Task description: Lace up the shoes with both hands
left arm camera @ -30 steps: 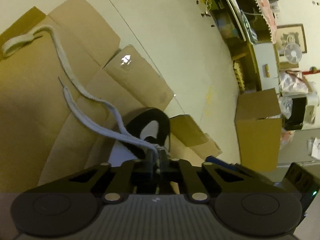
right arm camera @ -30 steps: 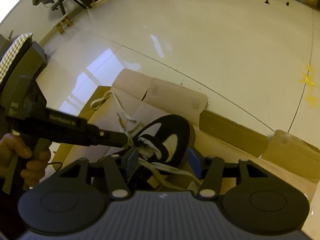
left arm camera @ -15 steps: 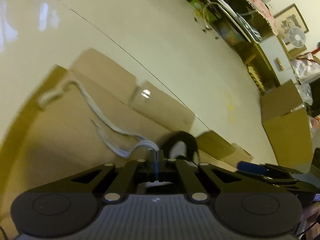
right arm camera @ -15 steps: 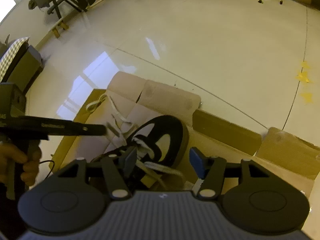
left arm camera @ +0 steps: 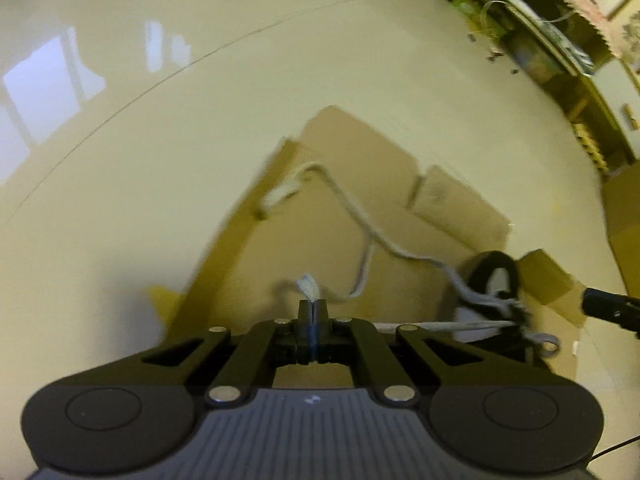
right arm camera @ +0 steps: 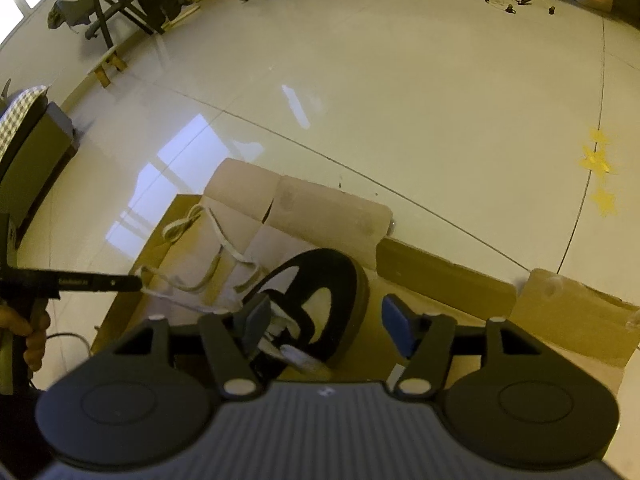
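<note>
A black shoe (right arm camera: pixel 320 280) with a pale lining lies on flattened cardboard (right arm camera: pixel 320 208). Its white lace (right arm camera: pixel 224 248) trails off to the left in loops. My right gripper (right arm camera: pixel 326 320) hovers just above the shoe. Its jaws are opening, and the pads stand apart on either side of the shoe's opening without pressing on anything. In the left wrist view my left gripper (left arm camera: pixel 312 306) is shut on the lace, and a short lace end (left arm camera: pixel 308 284) sticks out past the tips. From there the lace stretches right to the shoe (left arm camera: pixel 496 280). The left gripper (right arm camera: pixel 134 282) also shows from the right wrist.
A person's hand (right arm camera: pixel 32 340) holds the left gripper's handle. Shiny tiled floor (right arm camera: pixel 400 100) surrounds the cardboard. Cluttered shelves (left arm camera: pixel 560 40) and a cardboard box (left arm camera: pixel 624 232) stand at the right. A chair (right arm camera: pixel 112 8) and a grey cabinet (right arm camera: pixel 36 160) are far left.
My left gripper has swung away from the shoe to the left, still shut on the lace and drawing it out. The right gripper has stayed over the shoe while its jaws widened.
</note>
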A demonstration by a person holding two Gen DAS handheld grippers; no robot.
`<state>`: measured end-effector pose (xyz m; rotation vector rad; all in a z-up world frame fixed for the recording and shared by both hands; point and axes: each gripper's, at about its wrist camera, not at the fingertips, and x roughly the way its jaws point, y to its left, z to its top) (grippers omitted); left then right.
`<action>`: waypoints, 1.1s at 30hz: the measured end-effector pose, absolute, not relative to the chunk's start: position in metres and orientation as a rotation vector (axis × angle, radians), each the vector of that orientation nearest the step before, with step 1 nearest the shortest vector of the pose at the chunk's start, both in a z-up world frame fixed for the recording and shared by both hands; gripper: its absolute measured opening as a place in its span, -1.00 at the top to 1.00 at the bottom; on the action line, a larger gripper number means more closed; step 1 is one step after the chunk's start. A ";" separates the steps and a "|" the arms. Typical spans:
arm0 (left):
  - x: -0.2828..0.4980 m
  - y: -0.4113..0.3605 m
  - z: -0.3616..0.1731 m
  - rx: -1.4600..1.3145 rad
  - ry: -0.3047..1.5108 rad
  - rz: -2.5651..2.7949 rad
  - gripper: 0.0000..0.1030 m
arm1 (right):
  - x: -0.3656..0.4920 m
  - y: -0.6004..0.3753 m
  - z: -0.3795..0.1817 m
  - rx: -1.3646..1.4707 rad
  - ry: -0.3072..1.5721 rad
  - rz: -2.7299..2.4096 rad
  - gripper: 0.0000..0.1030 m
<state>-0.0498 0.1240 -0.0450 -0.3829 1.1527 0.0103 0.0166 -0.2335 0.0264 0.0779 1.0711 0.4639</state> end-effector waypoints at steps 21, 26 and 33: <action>-0.066 0.156 -0.052 -0.405 1.234 -0.113 0.22 | 0.033 -0.206 0.019 0.074 1.061 0.442 -0.33; -0.052 0.107 -0.043 -0.248 1.153 -0.279 -0.09 | 0.033 -0.204 0.018 0.076 1.064 0.444 -0.34; -0.037 0.050 -0.051 -0.001 1.022 -0.490 -0.09 | 0.031 -0.208 0.016 0.079 1.063 0.446 -0.34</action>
